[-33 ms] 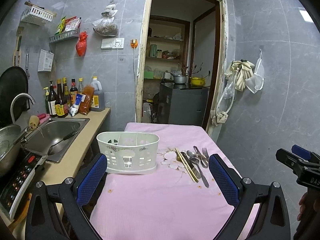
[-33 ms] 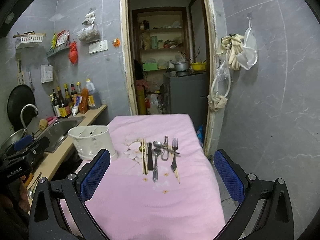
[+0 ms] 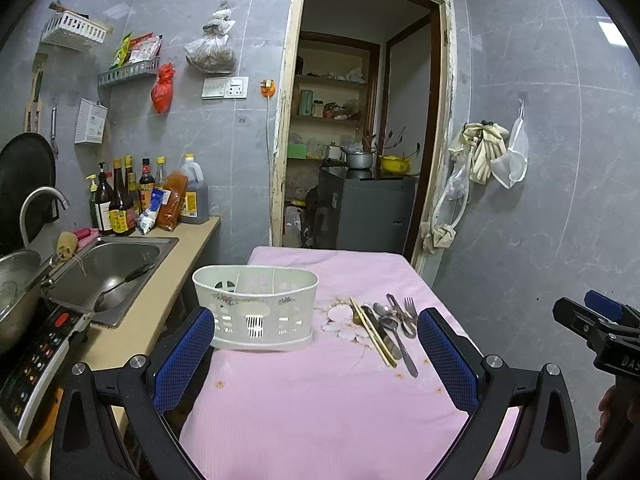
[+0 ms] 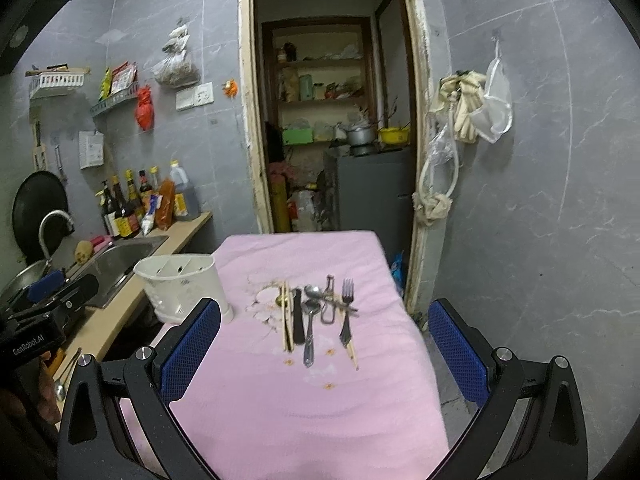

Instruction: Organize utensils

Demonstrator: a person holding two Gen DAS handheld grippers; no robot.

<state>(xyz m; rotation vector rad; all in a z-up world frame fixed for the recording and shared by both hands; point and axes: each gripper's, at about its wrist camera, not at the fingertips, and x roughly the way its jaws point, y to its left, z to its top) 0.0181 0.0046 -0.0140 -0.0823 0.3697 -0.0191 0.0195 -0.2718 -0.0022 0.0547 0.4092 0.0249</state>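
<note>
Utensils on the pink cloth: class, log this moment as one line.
utensils: loose on cloth | caddy: looks empty | left hand-held gripper: open | right hand-held gripper: open

Open pink cloth (image 4: 304,408) below the utensils (image 4: 316,316); white caddy (image 4: 180,288) standing just left, wall (image 4: 540,200) close on right.

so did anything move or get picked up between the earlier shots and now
Nothing visibly changed. Both tools, left and right, hang open over the pink table; the utensils lie loose beside the white caddy.
</note>
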